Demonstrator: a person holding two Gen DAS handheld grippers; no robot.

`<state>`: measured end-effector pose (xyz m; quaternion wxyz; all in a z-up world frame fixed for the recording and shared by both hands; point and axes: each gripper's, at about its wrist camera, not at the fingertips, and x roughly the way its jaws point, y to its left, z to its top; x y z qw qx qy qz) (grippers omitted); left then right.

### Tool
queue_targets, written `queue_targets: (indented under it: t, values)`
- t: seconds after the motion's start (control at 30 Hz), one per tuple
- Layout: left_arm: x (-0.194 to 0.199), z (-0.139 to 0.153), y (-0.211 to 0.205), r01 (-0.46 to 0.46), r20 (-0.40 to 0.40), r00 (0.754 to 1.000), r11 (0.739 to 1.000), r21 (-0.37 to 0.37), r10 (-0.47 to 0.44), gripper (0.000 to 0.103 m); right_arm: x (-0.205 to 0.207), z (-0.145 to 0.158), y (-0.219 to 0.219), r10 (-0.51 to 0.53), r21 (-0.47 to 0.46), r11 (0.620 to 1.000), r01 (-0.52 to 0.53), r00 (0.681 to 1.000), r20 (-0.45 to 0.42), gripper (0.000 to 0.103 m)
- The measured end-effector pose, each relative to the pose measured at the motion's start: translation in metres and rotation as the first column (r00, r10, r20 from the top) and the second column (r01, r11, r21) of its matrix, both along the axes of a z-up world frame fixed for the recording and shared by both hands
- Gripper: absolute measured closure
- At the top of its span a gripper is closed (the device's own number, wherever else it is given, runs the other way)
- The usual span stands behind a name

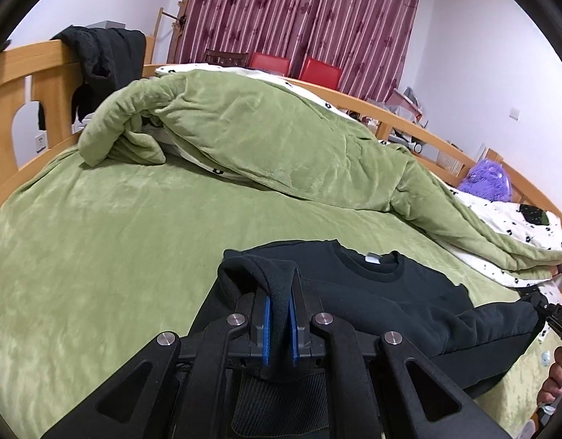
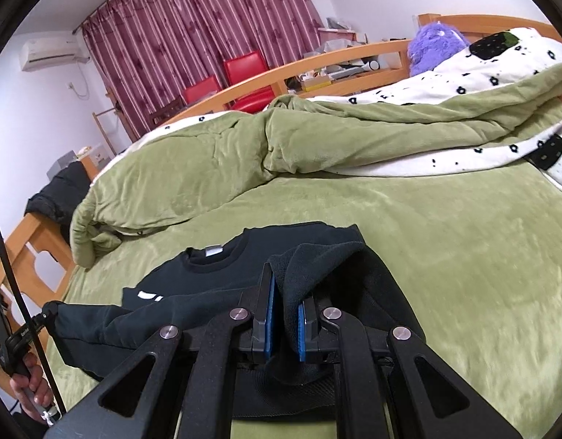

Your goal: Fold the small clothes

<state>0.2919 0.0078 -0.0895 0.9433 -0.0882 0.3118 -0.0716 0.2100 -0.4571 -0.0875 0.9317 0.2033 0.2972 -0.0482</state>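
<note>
A small black sweatshirt (image 1: 383,292) lies on the green bed (image 1: 97,241), collar with a white tag facing away. My left gripper (image 1: 279,303) is shut on a bunched edge of the sweatshirt and holds it lifted. In the right wrist view my right gripper (image 2: 285,292) is shut on the opposite edge of the same sweatshirt (image 2: 207,292), whose white print shows on the chest. The lower part of the garment is raised and stretched between the two grippers. The right gripper shows at the far right of the left wrist view (image 1: 551,314).
A rumpled green quilt (image 1: 251,128) with a white flowered underside is heaped across the far half of the bed. A wooden bed frame (image 1: 28,73) with a black garment (image 1: 105,55) draped over it stands at left. A purple plush toy (image 2: 434,44) sits at the far corner.
</note>
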Motion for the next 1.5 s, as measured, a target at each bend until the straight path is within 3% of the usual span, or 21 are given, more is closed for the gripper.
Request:
queue_targets:
  t: [0.4, 0.53, 0.7, 0.9, 1.0, 1.07, 1.13, 1.17, 1.3, 1.5]
  values:
    - [0.054, -0.052, -0.012, -0.002, -0.075, 0.997, 0.995, 0.096, 0.010, 0.095, 0.086, -0.061, -0.016, 0.001, -0.039, 0.999, -0.005, 0.993, -0.115, 0.093]
    - [0.059, -0.065, -0.012, 0.005, -0.104, 0.995, 0.993, 0.118, 0.008, 0.095, 0.100, -0.081, -0.017, -0.003, -0.053, 0.999, -0.006, 0.988, -0.154, 0.093]
    - [0.059, -0.073, -0.012, 0.004, -0.122, 0.992, 0.992, 0.129, 0.011, 0.094, 0.115, -0.100, -0.009, -0.024, -0.137, 0.991, -0.003, 0.980, -0.198, 0.092]
    - [0.061, -0.076, -0.010, 0.003, -0.139, 0.990, 0.994, 0.112, 0.013, 0.091, 0.123, -0.120, -0.008, -0.046, -0.174, 0.985, 0.002, 0.966, -0.253, 0.090]
    - [0.058, -0.075, -0.011, -0.010, -0.149, 0.989, 0.994, 0.106, 0.026, 0.080, 0.120, -0.119, -0.009, -0.036, -0.171, 0.985, -0.010, 0.964, -0.263, 0.085]
    - [0.056, -0.074, -0.013, -0.013, -0.148, 0.989, 0.994, 0.111, 0.029, 0.072, 0.113, -0.109, -0.007, -0.030, -0.190, 0.982, -0.021, 0.963, -0.266, 0.074]
    - [0.051, -0.071, -0.016, -0.018, -0.136, 0.990, 0.993, 0.118, 0.035, 0.070, 0.101, -0.098, -0.004, -0.047, -0.230, 0.973, -0.011, 0.968, -0.246, 0.056]
    - [0.048, -0.070, -0.018, -0.017, -0.135, 0.990, 0.993, 0.118, 0.033, 0.070, 0.091, -0.092, -0.003, -0.050, -0.243, 0.970, -0.006, 0.974, -0.221, 0.054]
    - [0.033, -0.062, -0.022, -0.015, -0.125, 0.992, 0.994, 0.104, 0.028, 0.068, 0.065, -0.072, -0.004, -0.054, -0.255, 0.967, 0.010, 0.984, -0.167, 0.051]
    - [-0.003, -0.055, -0.016, -0.008, -0.100, 0.995, 0.997, 0.078, 0.016, 0.066, 0.027, -0.068, -0.008, -0.062, -0.209, 0.978, 0.023, 0.981, -0.183, 0.051]
